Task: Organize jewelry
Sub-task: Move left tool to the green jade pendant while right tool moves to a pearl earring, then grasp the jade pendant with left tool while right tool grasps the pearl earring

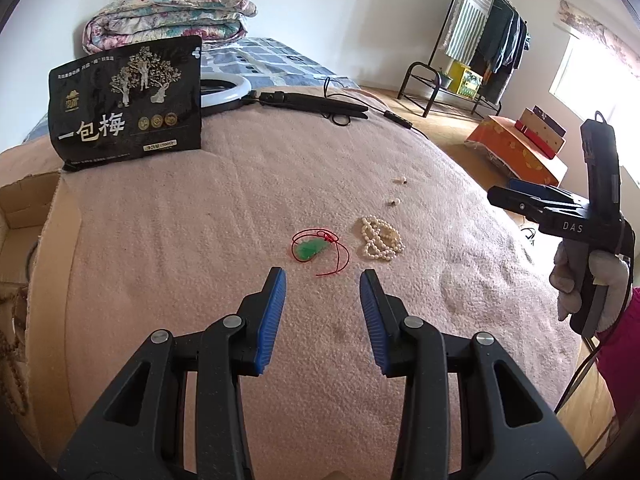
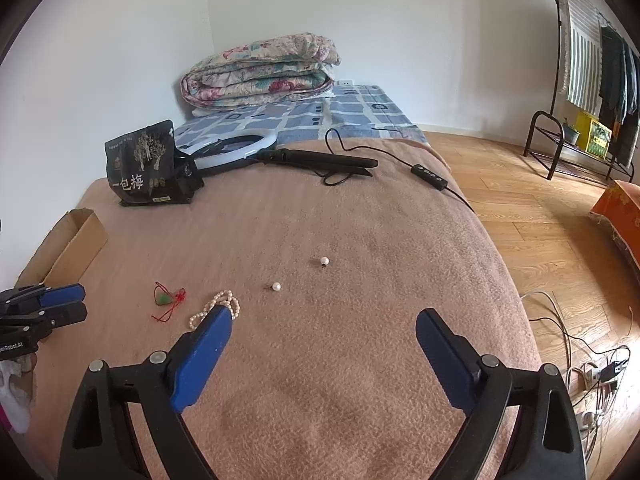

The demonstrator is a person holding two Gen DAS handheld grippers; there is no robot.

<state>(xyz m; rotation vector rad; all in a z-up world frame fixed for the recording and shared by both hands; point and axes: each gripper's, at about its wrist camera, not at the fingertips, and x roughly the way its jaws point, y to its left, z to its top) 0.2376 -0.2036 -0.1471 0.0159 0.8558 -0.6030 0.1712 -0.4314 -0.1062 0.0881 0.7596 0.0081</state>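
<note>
Both the left gripper [image 1: 323,280] and right gripper [image 2: 324,322] were held released; the red-corded jade pendant [image 1: 311,250] risked snagging the pearl strand [image 1: 380,239] nearby.

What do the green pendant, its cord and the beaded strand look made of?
Green pendant: glossy translucent green, jade or glass, can't tell which. Red cord: thin knotted string, matte. Beaded strand: small cream beads with soft sheen, pearl-like, possibly imitation.

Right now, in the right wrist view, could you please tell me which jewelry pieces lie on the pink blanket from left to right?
Jade pendant on red cord → pearl bracelet → nearer loose pearl → farther loose pearl.
</note>
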